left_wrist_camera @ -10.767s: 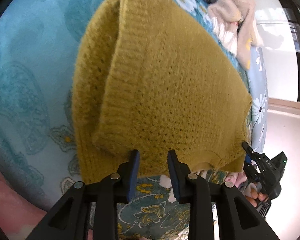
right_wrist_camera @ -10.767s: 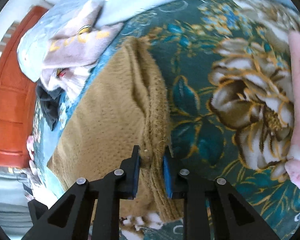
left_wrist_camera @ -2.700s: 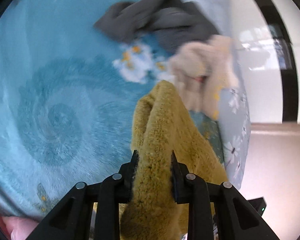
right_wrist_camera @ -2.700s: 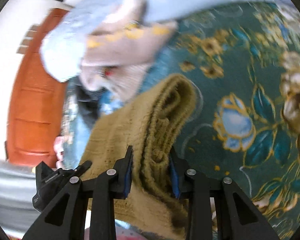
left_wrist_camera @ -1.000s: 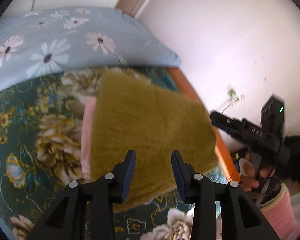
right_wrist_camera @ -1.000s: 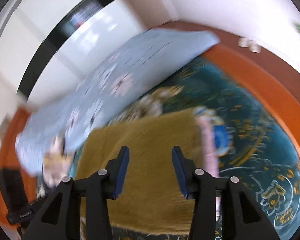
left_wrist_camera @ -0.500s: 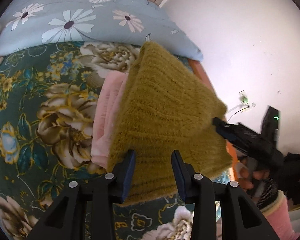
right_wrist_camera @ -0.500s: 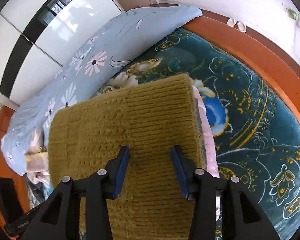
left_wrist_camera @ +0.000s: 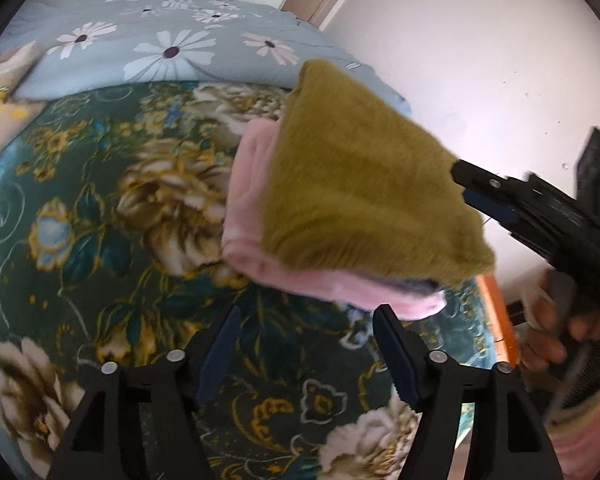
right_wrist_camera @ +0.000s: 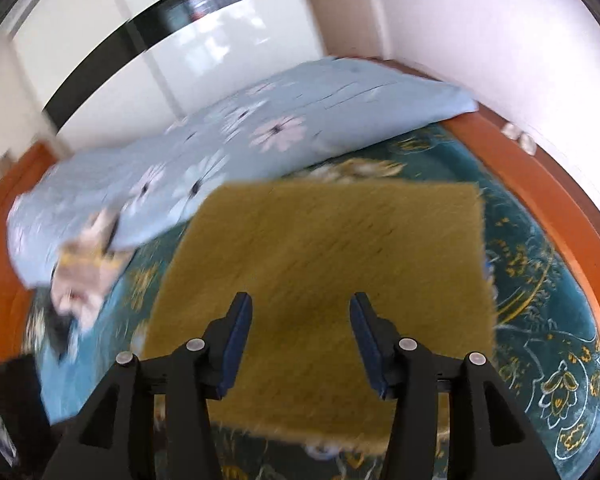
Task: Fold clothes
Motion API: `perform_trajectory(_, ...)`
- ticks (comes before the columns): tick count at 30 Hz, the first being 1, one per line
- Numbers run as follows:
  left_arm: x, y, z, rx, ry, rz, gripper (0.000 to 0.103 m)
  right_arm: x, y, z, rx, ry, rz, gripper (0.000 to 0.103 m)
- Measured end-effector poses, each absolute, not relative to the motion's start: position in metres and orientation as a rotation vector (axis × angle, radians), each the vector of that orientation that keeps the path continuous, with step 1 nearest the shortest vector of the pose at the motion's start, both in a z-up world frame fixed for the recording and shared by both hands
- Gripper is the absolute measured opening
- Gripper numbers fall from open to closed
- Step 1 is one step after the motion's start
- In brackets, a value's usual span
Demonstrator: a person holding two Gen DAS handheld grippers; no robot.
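A folded mustard-yellow knitted sweater (left_wrist_camera: 356, 184) is seen lying flat as the top layer of a small stack on the bed. Directly beneath it a folded pink garment (left_wrist_camera: 252, 208) is visible, its edges projecting past the sweater on the near and left sides; a thin strip of something bluish shows between the two at the near right corner, too small to be identified. In the right wrist view the sweater (right_wrist_camera: 332, 280) is shown as a roughly square slab, blurred by motion.

The left hand-held gripper (left_wrist_camera: 306, 354) is held short of the stack with its jaws spread wide and nothing between them. The right hand-held gripper (right_wrist_camera: 300, 340) is likewise spread apart and empty, poised over the sweater's near edge; contact cannot be judged. In the left wrist view the right tool's black body is seen at the stack's far right corner, gripped by a person's hand (left_wrist_camera: 556, 332) with a pink sleeve (left_wrist_camera: 588, 436) below.

The stack rests on a dark teal bedspread (left_wrist_camera: 100, 208) printed with large cream and gold flowers. A pale blue quilt with white daisies (right_wrist_camera: 228, 136) is bunched along the far side. A loose beige garment (right_wrist_camera: 84, 268) with yellow marks lies near the quilt's left end. An orange-brown wooden bed frame (right_wrist_camera: 548, 200) borders the bed on the right, against white walls, and a large bright panel with a black frame (right_wrist_camera: 204, 28) is seen behind.
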State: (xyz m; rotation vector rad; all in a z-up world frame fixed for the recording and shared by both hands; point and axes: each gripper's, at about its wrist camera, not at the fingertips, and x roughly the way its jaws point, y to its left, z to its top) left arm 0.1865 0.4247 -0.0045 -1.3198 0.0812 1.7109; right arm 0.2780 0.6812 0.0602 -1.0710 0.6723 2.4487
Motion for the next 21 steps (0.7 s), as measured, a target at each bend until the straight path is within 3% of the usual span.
perform_trajectory(3,0.192,0.412,-0.019,-1.346,0.070,1.713,0.084,0.285,0.668,0.044,-1.124,0.686,2.382,0.052)
perform_trajectory(6,0.197,0.402,-0.027,-1.354,0.078,1.722,0.086,0.291,0.654,0.028,-1.175,0.700,2.314,0.052)
perform_trajectory(10,0.202,0.397,-0.031,-1.341,0.127,1.736,0.102,0.300,0.636,0.007,-1.240,0.716,2.222,0.052)
perform_trajectory(14,0.200,0.389,-0.028,-1.328,0.098,1.723,0.103,0.302,0.628,-0.011,-1.285,0.709,2.096,0.056)
perform_trajectory(16,0.198,0.386,-0.028,-1.325,0.078,1.707,0.103,0.302,0.629,-0.015,-1.280,0.730,2.058,0.070)
perform_trajectory(21,0.192,0.378,-0.032,-1.338,0.093,1.723,0.103,0.298,0.627,-0.016,-1.262,0.748,2.024,0.077)
